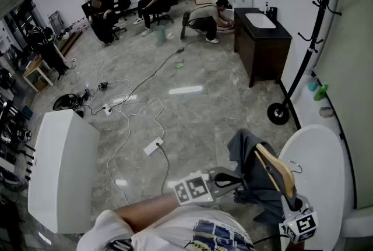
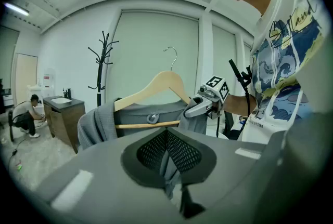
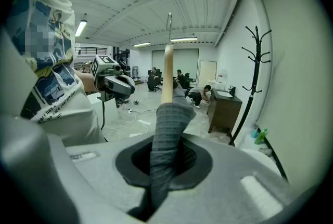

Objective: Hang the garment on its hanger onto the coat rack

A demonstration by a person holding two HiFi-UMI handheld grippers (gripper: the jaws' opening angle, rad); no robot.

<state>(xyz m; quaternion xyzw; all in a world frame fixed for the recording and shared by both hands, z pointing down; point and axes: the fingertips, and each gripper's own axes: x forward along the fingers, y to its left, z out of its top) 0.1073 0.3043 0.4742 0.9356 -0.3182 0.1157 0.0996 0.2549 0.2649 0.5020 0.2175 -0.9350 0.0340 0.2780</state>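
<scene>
A grey garment (image 1: 252,169) hangs on a wooden hanger (image 1: 275,169) with a metal hook, held over the edge of a white round table (image 1: 320,162). My left gripper (image 1: 233,180) is shut on a fold of the garment's cloth (image 2: 167,163) below the hanger bar (image 2: 148,125). My right gripper (image 1: 291,204) is shut on the cloth-covered end of the hanger (image 3: 165,140). The black coat rack (image 1: 315,23) stands apart at the right wall, its base (image 1: 278,113) on the floor. It also shows as the coat rack (image 2: 102,69) and the rack (image 3: 252,77) in the gripper views.
A dark cabinet with a sink (image 1: 262,40) stands left of the rack. A white table (image 1: 61,171) is at my left. Cables and a power strip (image 1: 154,145) lie on the floor. Several people sit or crouch at the far end. A green bottle (image 1: 320,92) stands by the wall.
</scene>
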